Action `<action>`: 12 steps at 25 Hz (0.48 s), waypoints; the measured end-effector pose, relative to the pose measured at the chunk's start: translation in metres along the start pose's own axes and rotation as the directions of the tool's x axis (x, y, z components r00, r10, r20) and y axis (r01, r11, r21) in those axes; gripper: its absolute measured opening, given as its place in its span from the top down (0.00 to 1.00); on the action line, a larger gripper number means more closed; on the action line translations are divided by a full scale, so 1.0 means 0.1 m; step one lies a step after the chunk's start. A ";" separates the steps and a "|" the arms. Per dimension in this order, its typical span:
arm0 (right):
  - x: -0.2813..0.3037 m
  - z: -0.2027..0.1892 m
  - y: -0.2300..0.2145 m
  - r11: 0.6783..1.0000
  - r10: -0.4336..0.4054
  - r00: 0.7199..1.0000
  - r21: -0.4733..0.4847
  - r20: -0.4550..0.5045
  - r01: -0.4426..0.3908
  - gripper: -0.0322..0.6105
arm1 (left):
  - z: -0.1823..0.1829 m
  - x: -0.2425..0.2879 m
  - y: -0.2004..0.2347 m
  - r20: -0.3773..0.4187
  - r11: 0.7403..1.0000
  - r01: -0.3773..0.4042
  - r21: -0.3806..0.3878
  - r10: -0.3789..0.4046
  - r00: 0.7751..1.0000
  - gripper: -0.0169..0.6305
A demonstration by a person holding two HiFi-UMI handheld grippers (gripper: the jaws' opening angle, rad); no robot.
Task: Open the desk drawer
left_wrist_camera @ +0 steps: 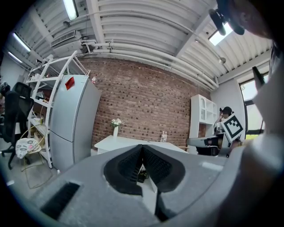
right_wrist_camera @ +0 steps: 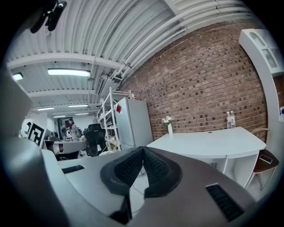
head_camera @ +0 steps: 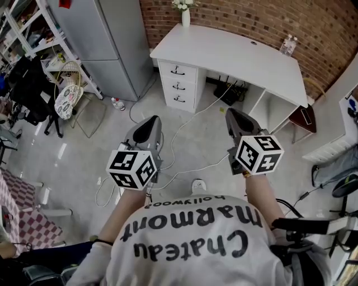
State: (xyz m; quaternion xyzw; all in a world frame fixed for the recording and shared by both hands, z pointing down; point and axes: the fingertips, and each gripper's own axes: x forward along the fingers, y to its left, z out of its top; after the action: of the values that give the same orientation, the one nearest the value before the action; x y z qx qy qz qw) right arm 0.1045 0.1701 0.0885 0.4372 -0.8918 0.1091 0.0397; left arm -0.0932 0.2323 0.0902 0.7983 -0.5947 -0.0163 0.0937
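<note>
Between the pads of your left gripper nothing is caught: its jaws are clenched together. Your right gripper is pressed closed and empty too. Beyond them, at the upper centre of the head view, the white desk stands against the brick wall, well apart from both grippers, with its drawer stack fully pushed in. Nothing is done yet: you have to reach a drawer handle, grip it and pull.

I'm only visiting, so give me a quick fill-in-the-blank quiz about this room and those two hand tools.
The white desk has ___ closed drawers.
The vase on it holds white ___.
The wall behind is built of ___.
The left tool and right tool both have jaws that are ___.
Missing words: three; flowers; brick; shut.
</note>
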 end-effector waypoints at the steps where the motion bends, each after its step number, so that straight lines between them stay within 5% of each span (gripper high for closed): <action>1: 0.09 0.04 -0.07 1.000 0.007 1.000 -0.003 0.000 -0.007 0.93 | 0.03 0.12 0.00 0.004 1.000 0.001 0.003 -0.001 1.000 0.95; 12: 0.81 0.21 -0.87 0.998 0.056 0.998 -0.013 -0.023 -0.056 0.93 | 0.05 1.14 0.02 0.031 1.000 -0.016 -0.011 0.016 0.999 0.95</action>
State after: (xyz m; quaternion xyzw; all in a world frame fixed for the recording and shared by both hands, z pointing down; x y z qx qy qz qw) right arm 0.1237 0.0512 0.0952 0.4104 -0.9040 0.1093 0.0498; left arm -0.0627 0.1228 0.0954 0.7927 -0.6023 -0.0311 0.0891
